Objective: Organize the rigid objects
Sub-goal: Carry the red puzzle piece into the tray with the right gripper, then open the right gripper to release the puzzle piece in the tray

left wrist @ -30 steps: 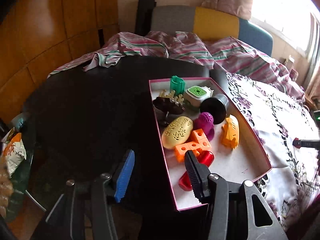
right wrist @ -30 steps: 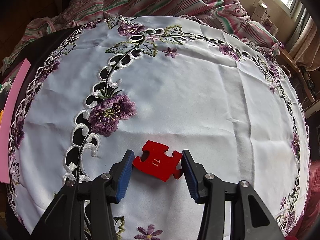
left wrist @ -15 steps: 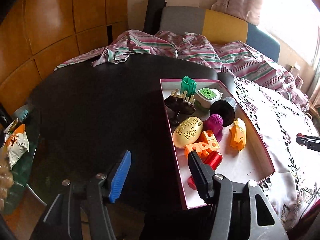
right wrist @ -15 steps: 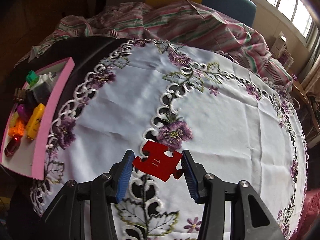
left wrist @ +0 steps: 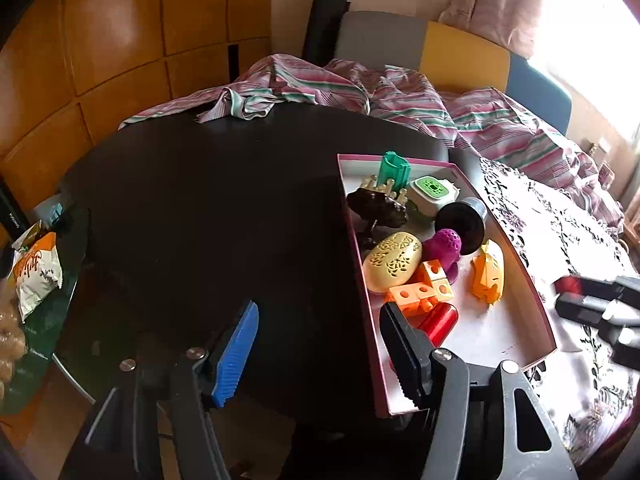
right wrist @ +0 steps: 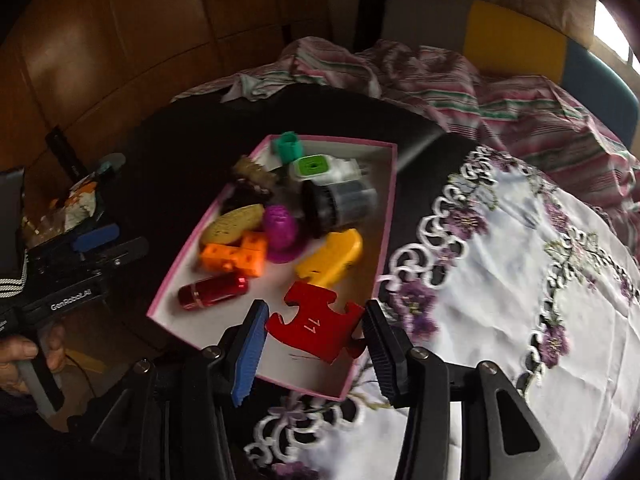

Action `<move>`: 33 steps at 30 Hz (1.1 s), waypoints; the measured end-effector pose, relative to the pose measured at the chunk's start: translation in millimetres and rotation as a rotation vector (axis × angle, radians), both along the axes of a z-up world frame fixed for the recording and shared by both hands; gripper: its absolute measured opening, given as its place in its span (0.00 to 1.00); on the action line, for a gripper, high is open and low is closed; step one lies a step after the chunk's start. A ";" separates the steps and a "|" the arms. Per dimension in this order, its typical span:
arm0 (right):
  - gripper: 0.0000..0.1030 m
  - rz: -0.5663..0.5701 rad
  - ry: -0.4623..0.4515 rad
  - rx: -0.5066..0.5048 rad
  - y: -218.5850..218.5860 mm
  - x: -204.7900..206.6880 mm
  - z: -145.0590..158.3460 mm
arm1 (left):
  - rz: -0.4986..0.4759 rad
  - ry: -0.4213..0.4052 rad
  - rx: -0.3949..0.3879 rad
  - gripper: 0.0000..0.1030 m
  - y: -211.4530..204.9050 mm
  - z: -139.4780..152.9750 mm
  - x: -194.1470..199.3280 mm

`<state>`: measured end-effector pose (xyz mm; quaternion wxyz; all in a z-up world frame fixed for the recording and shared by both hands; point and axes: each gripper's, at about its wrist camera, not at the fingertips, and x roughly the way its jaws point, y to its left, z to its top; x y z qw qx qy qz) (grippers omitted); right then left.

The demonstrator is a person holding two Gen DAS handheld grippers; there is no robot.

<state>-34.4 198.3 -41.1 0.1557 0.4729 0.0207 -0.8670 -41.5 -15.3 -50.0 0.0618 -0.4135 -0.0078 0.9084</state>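
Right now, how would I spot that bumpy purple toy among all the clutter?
Find the pink-rimmed shallow cardboard box on the dark round table. Near its middle, between the pale yellow perforated oval and the black cylinder, stands the purple dimpled dome, the only purple piece there.

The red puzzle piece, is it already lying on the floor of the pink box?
No. The right gripper is shut on the red puzzle piece and holds it above the near end of the pink box.

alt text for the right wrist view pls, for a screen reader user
The right gripper holds a red puzzle piece marked 11 above the near end of a pink-rimmed box of small toys. The box sits on a dark table beside an embroidered white cloth.
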 end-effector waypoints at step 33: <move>0.56 -0.134 0.024 -0.045 -12.0 -15.2 -43.9 | 0.021 0.023 -0.058 0.93 11.7 2.7 3.5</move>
